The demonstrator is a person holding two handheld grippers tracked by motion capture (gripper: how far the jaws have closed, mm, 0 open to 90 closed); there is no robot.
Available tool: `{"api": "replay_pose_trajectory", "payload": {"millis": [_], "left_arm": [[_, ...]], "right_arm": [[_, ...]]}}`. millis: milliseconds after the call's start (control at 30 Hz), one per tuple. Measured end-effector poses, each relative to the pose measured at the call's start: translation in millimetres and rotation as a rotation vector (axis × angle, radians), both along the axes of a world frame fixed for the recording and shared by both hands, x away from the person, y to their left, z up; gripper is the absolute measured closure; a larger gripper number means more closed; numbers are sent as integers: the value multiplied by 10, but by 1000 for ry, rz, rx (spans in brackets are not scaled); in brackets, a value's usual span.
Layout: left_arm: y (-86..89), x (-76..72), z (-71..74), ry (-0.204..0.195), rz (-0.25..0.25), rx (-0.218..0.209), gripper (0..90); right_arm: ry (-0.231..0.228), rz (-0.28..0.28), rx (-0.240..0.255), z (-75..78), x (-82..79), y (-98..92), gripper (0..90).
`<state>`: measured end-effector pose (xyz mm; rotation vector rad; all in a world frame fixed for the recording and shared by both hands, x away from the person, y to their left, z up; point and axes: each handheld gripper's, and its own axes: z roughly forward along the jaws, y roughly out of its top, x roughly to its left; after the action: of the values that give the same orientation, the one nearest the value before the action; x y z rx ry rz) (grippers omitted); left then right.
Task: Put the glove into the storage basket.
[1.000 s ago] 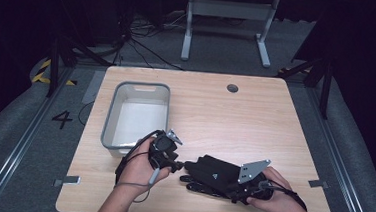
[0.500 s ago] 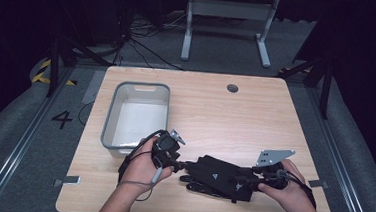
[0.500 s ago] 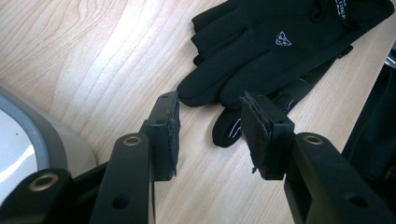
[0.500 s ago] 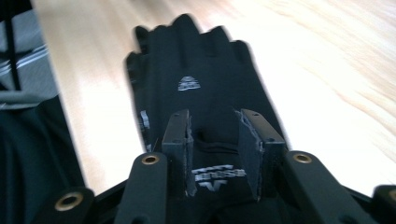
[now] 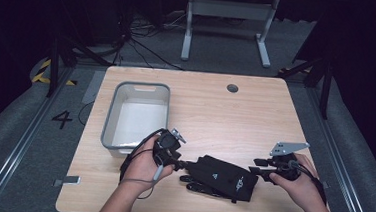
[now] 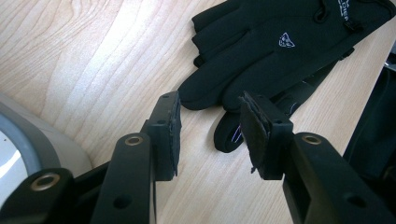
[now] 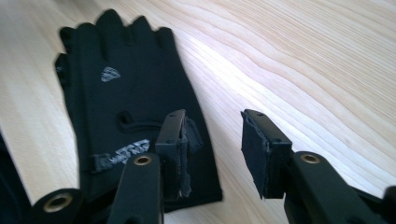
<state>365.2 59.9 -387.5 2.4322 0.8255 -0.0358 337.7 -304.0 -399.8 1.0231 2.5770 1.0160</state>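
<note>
My right gripper (image 5: pixel 258 165) has just been opening, jaws apart and empty beside the cuff of the black gloves (image 5: pixel 223 176). My left gripper (image 5: pixel 184 164), half-open, brackets nothing at their fingertips, likely ready to pinch. Beyond it on the bench (image 5: pixel 216 108), the grey bin (image 5: pixel 113 112) looks empty.

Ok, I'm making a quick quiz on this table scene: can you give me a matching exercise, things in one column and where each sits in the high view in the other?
Things:
1. grey bin
2. black gloves
3. left gripper
4. right gripper

Places:
A. at the gloves' fingertip end, jaws open
B. left part of the table, behind the left hand
C. near edge, between the two grippers
D. by the gloves' cuff end, jaws open

Pairs: 1-B, 2-C, 3-A, 4-D
</note>
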Motion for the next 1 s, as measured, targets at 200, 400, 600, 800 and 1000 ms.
{"api": "replay_pose_trajectory", "payload": {"millis": [200, 400, 600, 800, 1000], "left_arm": [[-19, 1, -27, -1, -5, 12, 587], [-31, 7, -62, 1, -5, 17, 587], [-42, 18, -99, 11, -3, 25, 587], [-64, 24, -127, 15, -11, 33, 587], [-71, 29, -144, 22, -15, 40, 586]], "right_arm": [[27, -18, -9, 7, -6, -48, 608], [57, -38, -38, 0, 0, -86, 603], [85, -64, -45, -33, 7, -109, 584], [125, -89, -34, -102, 10, -74, 551], [177, -58, -38, -180, -5, -9, 507]]}}
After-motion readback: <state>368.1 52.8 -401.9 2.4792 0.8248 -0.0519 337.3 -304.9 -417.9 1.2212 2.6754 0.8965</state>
